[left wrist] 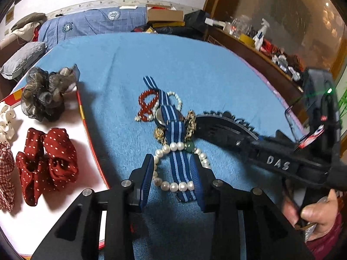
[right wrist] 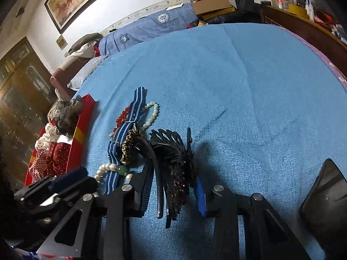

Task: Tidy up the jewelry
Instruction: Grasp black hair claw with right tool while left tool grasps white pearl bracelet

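So both grippers are down over a jewelry pile on the blue blanket (left wrist: 195,69) covering the bed. The left gripper (left wrist: 173,173) sits low with its jaws spread, not clamping anything; a pearl bracelet (left wrist: 173,186) and the near end of a blue striped strap (left wrist: 176,151) lie between its fingers. That strap's long axis runs straight away from the left camera, near end between the fingers, far end pointing toward the head of the bed. Looks like a watch on it, the round face (left wrist: 161,117) shows about halfway along. A red bead bracelet (left wrist: 148,105) and a smaller white bead bracelet (left wrist: 176,99) lie tangled at the strap's far half, and a gold chain piece (left wrist: 190,122) sits just right of it.

The right gripper (right wrist: 172,186) comes in from the right side, held by a hand (left wrist: 314,212) visible in the left view. Its jaws are also apart, straddling a black feather-shaped hair clip (right wrist: 173,164) that lies lengthwise between the fingers; can't tell whether the pads touch it. The clip's fanned end points away, toward the chain.

Over at the left edge of the bed there's a red-rimmed box (left wrist: 83,117) holding scrunchies: a grey one (left wrist: 43,95), a red dotted one (left wrist: 47,162), a white one (left wrist: 6,119).
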Motion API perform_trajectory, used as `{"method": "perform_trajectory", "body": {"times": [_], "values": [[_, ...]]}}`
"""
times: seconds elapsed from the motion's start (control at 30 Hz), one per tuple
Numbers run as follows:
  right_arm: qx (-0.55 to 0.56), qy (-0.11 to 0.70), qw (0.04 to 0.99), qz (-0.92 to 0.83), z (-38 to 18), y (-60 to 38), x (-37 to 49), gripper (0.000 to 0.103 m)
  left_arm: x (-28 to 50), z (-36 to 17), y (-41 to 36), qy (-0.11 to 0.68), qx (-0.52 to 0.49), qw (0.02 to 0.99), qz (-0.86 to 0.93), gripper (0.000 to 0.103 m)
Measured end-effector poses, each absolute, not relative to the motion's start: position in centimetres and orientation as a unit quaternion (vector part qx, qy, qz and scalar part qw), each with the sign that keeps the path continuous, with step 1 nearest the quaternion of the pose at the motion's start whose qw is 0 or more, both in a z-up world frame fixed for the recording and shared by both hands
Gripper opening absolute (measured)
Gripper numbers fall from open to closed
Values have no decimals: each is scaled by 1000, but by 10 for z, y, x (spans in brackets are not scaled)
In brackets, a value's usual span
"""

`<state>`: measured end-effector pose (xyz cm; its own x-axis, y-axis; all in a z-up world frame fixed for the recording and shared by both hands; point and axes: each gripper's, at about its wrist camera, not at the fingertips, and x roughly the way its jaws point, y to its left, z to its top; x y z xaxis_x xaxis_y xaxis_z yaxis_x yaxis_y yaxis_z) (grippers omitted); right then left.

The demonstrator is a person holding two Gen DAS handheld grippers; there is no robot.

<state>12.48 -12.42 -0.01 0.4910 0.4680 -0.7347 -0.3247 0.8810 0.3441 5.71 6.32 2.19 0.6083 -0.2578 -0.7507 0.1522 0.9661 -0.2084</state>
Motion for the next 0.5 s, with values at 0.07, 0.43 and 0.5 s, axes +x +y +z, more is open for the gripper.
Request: {"method": "perform_trajectory", "body": {"times": [0.07,0.43,0.5], "values": [[81,447,862,223,2,-126,124,37,59,18,60,434,-48,893,-108,32],[123,434,870,201,13,-142,121,37,72,8,49,441,8,895,-72,8],[128,430,871,200,15,-144,120,37,67,9,42,436,24,896,-80,8]]}}
